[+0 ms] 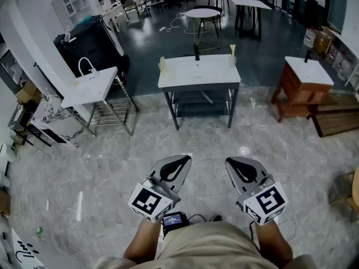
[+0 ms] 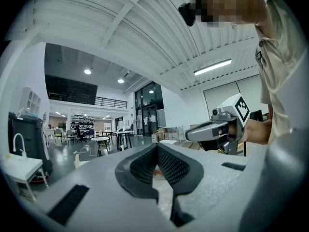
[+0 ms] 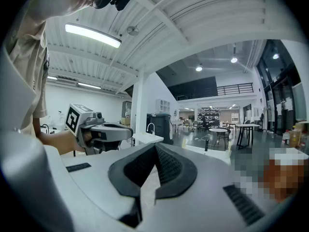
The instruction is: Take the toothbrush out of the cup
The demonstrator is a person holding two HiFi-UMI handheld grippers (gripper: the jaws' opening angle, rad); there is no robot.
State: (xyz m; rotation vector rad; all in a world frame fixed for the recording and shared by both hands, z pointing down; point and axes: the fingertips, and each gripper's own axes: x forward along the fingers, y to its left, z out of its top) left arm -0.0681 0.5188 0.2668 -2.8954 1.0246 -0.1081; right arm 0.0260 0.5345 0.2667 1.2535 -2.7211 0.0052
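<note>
Holding both tools at waist height, the person stands well back from the furniture, and by my reading the task has not begun. The left gripper (image 1: 178, 164) has its jaws pressed together with nothing between them, and the right gripper (image 1: 235, 166) is likewise closed and empty. The two sit side by side, apart from each other, pointing roughly level toward the room. Straight ahead of both grippers, well apart from them across bare stone floor (image 1: 112, 167), stands a white sink table (image 1: 199, 72) with a dark faucet (image 1: 197, 52) at its back edge. Two pale upright things stand at its back corners, one (image 1: 163, 65) ahead of the left gripper and one (image 1: 233, 55) ahead of the right. Either could be the cup, but they are too small to tell, and no toothbrush can be made out in any view. Everything is left to do: walk up, find the cup, open a jaw, grip the brush and lift it out. Off to the left gripper's side stands a second white sink stand (image 1: 90, 86). Off to the right gripper's side is a wooden cabinet (image 1: 294, 91) with a white top. A round table (image 1: 203, 14) stands farther beyond. Nothing blocks the straight path to the middle table.
</note>
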